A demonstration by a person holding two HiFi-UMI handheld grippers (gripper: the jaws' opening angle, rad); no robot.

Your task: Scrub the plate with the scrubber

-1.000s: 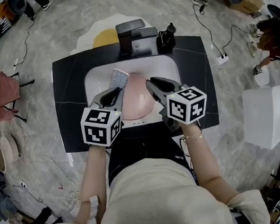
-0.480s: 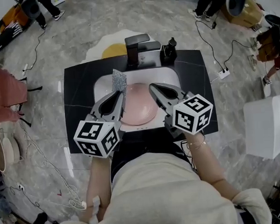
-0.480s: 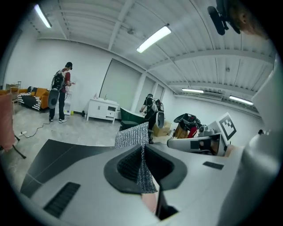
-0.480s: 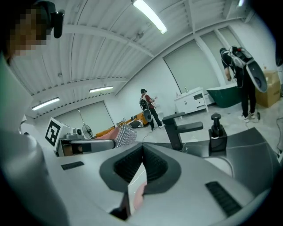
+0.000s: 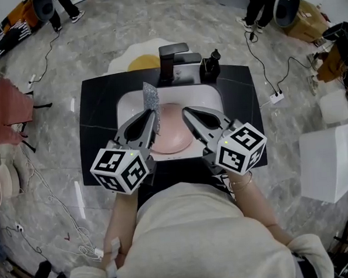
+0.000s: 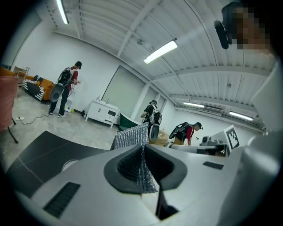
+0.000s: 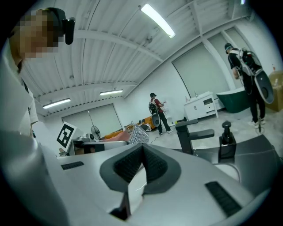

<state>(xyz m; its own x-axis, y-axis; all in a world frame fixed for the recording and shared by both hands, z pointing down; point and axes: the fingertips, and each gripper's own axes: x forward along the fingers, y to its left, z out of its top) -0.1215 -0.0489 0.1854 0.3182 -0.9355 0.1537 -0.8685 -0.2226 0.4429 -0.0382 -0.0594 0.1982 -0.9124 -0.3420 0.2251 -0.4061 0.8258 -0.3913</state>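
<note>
Plate (image 5: 172, 137): pink, round, in the white sink (image 5: 125, 106) of the black table (image 5: 97, 134), seen between the two tools' tips. Right tool (image 5: 186, 111): closed pad to pad, tip by the plate's right rim. Left tool (image 5: 153, 113): clamped on a silver scrubber (image 5: 150, 96) that stands up past its tip, beside the plate's left rim. Each tool's cube (image 5: 121, 168) carries square black-and-white markers.

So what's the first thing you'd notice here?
Probably the sparkly silver scrubber pinched in the left gripper, sticking up over the white sink. Next, the pink plate between that gripper and the right gripper, and the black-and-white marker cubes riding on both.
</note>
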